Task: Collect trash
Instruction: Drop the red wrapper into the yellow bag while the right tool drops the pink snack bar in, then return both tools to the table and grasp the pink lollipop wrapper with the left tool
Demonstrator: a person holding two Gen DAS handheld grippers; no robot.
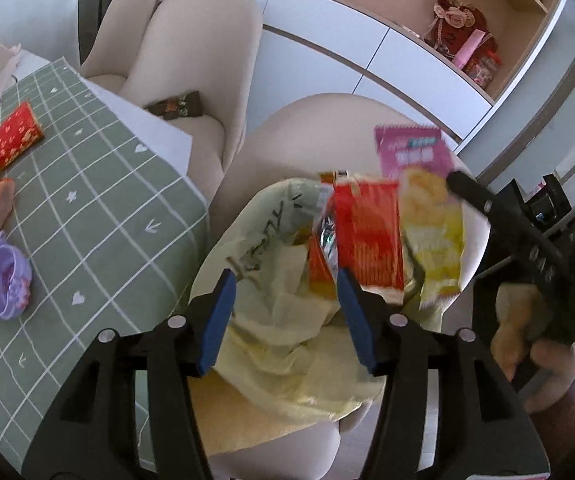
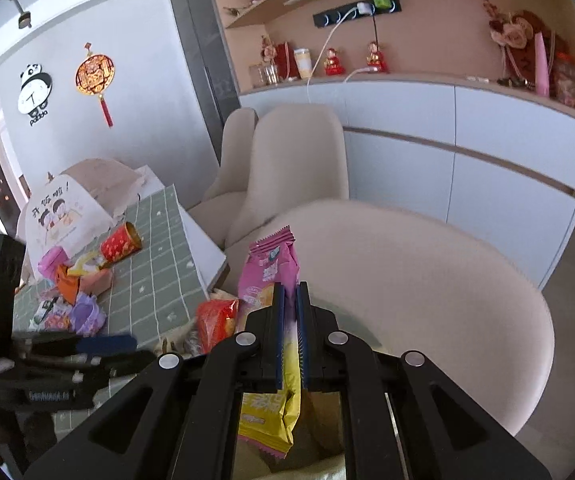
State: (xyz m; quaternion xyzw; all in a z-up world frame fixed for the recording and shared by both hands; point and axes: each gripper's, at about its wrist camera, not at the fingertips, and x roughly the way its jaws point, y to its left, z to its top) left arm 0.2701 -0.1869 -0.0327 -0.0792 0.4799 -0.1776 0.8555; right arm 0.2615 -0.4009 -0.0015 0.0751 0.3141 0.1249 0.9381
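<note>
The pink-and-yellow wrapper [image 2: 275, 292] is pinched upright by the right tool [image 2: 290, 304] just above the yellow bag [image 1: 287, 320]; the left tool [image 1: 287, 312] is spread over the bag's mouth.

A home dining room: cushioned chairs [image 2: 299, 160]; tableclothed table [image 1: 87, 220]; ornament shelves [image 2: 407, 76].

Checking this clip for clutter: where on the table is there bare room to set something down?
The tablecloth is bare from the red box across to its chair-side edge. It is crowded at the far side, around the purple wrapper and other wrappers.
</note>
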